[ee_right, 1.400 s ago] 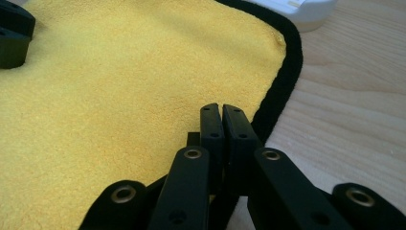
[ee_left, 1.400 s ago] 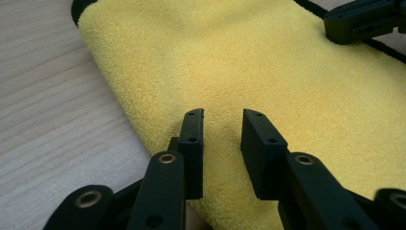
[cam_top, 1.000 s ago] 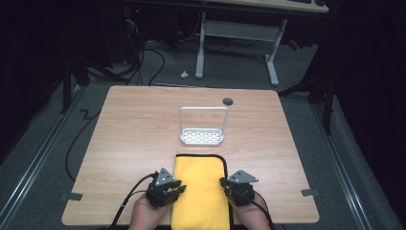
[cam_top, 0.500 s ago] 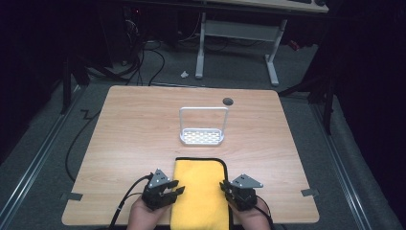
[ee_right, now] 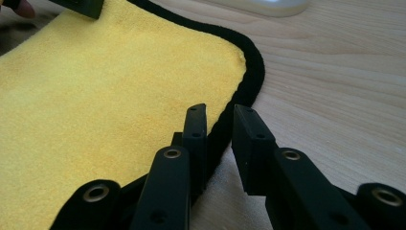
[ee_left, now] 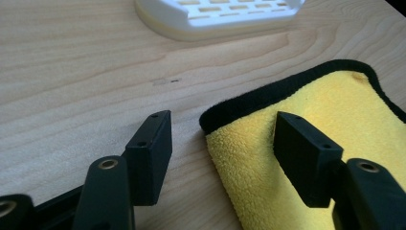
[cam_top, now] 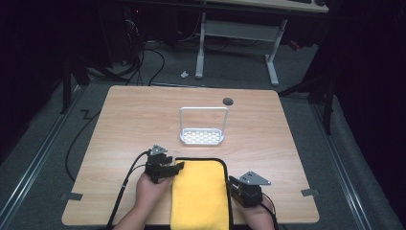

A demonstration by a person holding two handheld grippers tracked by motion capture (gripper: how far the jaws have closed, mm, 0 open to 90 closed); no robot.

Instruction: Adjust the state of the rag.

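Yellow black-edged towel laid flat at the near edge of the wooden surface, left tongs just opened wide astride its far-left corner, right tongs just opening, slightly parted over its black right hem, gripping nothing, white rack beyond.

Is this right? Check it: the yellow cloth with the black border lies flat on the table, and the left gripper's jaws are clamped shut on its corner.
Not quite. The left gripper is not clamped: the left gripper view shows its jaws standing wide apart, having just been opening, one over the yellow cloth and one over bare table, pressing nothing. The rest holds: the black-bordered cloth lies flat.
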